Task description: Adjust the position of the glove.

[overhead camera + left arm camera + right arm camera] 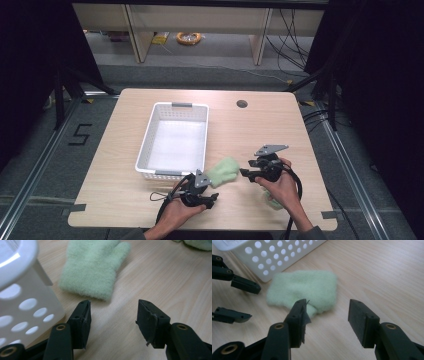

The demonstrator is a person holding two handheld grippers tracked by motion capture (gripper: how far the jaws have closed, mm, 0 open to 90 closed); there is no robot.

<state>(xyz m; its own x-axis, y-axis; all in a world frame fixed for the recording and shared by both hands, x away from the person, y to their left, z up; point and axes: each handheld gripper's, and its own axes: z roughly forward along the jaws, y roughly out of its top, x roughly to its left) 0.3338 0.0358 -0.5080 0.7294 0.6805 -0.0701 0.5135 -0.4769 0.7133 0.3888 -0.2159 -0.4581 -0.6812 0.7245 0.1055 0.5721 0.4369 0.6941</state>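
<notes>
While a pale green fleece mitten (pixel 223 171) lies flat near the worktop's (pixel 260 130) front edge, just beside the white perforated basket's (pixel 148 131) near right corner, the left tongs (pixel 212 198) and right tongs (pixel 243 172) flank it, both half open and holding nothing.

The surface (pixel 260 135) is evenly lit from above, its surroundings dark. Shadows are soft. Both gripper views blur close up, and the basket (pixel 15 262) rim glares.
</notes>
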